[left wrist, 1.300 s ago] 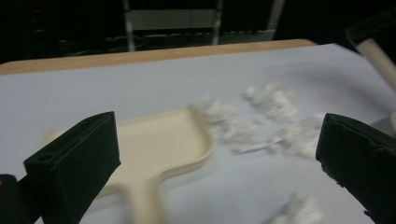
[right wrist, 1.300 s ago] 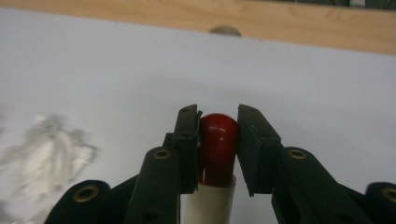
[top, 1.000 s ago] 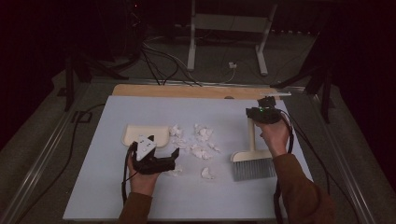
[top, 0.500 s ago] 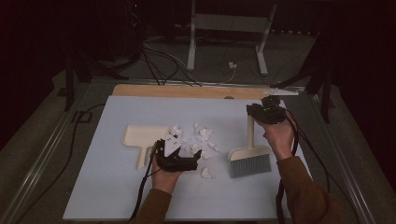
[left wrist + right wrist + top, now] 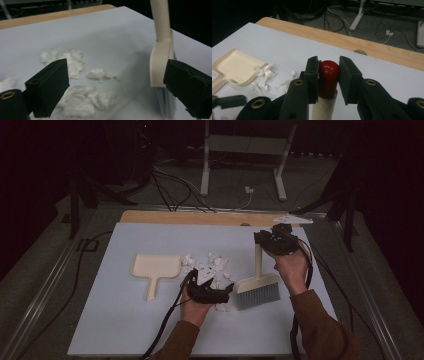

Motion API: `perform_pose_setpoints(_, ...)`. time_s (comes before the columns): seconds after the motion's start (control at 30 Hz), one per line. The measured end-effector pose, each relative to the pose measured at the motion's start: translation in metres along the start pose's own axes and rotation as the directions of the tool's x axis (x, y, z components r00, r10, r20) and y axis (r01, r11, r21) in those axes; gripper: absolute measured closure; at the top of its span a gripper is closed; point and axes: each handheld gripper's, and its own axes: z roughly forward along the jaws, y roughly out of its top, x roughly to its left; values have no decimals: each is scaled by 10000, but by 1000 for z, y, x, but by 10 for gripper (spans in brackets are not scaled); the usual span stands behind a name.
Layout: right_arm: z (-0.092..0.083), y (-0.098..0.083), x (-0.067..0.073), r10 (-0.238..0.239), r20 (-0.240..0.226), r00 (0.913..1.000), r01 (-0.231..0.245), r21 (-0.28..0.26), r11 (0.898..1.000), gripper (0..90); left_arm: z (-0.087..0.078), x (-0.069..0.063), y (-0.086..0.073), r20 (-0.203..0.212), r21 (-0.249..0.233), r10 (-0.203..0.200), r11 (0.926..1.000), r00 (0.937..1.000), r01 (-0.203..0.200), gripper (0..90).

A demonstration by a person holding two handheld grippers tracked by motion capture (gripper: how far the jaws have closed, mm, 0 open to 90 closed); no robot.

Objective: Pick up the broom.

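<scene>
Cream wooden brush (image 5: 258, 282), one item: round handle with a red knob at its tip, grey bristles set down on the surface (image 5: 125, 330) at the right of the paper scraps. It stands upright, slightly tilted, bristles touching the pale blue-grey sheet. In the left gripper view its bristles blur at the lower right and the handle is cut off by the top edge.

Right gripper (image 5: 329, 75), one: jaws pinching the red knob from both sides, held up by the person's right hand. In the right gripper view the handle below the knob is hidden behind the gripper's body.

Left gripper (image 5: 117, 87), one: jaws spread, nothing pressed between them, and they have just been closing a little. It lies low over the scraps, just left of the brush head; in the left gripper view the right jaw overlaps the brush's cream back, and whether it touches cannot be told.

White crumpled paper scraps (image 5: 212, 267): a loose heap between dustpan and brush. Exact count hard to make out, since the left hand (image 5: 194, 306) and its gripper cover some; three clumps show clearly between the left jaws.

Cream dustpan (image 5: 155, 270), one: flat on the surface left of the scraps, handle toward the person, mouth just beside the nearest scraps. Cut off by the left edge in the right gripper view.

Bare wooden strip (image 5: 200, 217) along the far edge of the surface.
</scene>
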Motion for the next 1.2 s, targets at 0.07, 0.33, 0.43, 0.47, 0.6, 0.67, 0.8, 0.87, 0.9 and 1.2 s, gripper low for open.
perform_pose_setpoints(0.07,0,0,3,-68,-33,10000,68,-15,10000,713,4,-2,0,267,60,-54,10000,9996,53,126)
perform_pose_setpoints(0.33,0,3,13,-200,-212,9996,197,-146,9997,713,24,-12,3,1239,523,-301,9983,9918,238,189)
perform_pose_setpoints(0.43,1,3,15,-243,-228,9994,240,-150,9996,713,33,-13,2,1479,780,-564,9959,9874,452,208)
perform_pose_setpoints(0.47,1,3,15,-263,-256,9993,259,-152,9995,713,35,-13,2,1572,911,-614,9947,9857,475,226)
perform_pose_setpoints(0.6,2,3,16,-323,-261,9991,318,-185,9993,713,40,-13,0,2210,1246,-671,9914,9730,401,420)
perform_pose_setpoints(0.67,2,3,16,-327,-289,9990,322,-187,9993,712,41,-13,0,2442,1335,-741,9902,9669,422,505)
perform_pose_setpoints(0.8,4,2,16,-432,-377,9984,424,-233,9988,712,42,-12,0,2746,1461,-904,9879,9573,514,602)
perform_pose_setpoints(0.87,5,2,16,-524,-481,9975,511,-273,9983,710,42,-10,0,2945,1496,-1057,9867,9498,634,636)
perform_pose_setpoints(0.9,6,2,15,-517,-579,9970,500,-306,9983,709,42,-10,0,3026,1476,-1080,9869,9470,654,653)
perform_pose_setpoints(1.2,18,-9,5,-706,-941,9931,686,-245,9973,358,41,-12,1,3505,1422,-1518,9840,9242,1077,696)
